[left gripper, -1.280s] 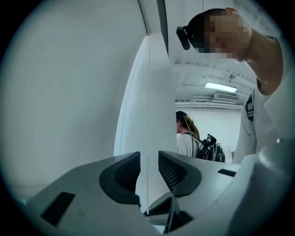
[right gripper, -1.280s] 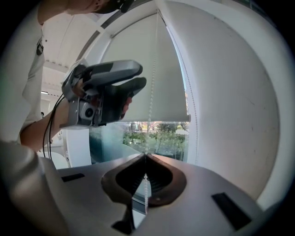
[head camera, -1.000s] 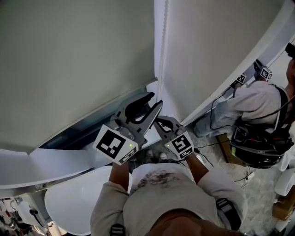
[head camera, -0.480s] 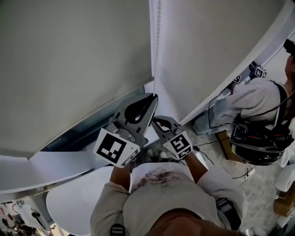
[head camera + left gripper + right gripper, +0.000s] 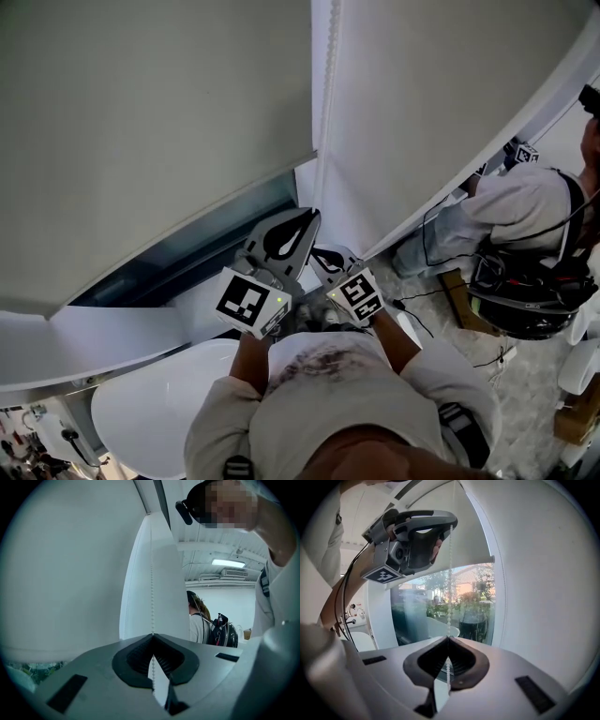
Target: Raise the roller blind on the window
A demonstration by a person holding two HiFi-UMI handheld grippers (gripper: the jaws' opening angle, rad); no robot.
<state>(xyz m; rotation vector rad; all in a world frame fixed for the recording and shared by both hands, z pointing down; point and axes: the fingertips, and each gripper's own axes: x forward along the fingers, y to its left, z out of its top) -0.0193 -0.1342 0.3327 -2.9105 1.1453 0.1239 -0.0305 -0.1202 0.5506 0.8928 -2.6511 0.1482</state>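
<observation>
Holding bead chain [image 5: 151, 588] at blind's [image 5: 159, 122] right edge, blind partway down the window [image 5: 216, 234]: left gripper [image 5: 152, 635] and right gripper [image 5: 448, 638] both clenched on it. Chain likely light, limp, slippery; pinch between beads.

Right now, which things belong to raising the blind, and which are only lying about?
For the job: blind, chain, window, left gripper and right gripper, both shut on the chain.
Lying about: another person, backpack.
</observation>
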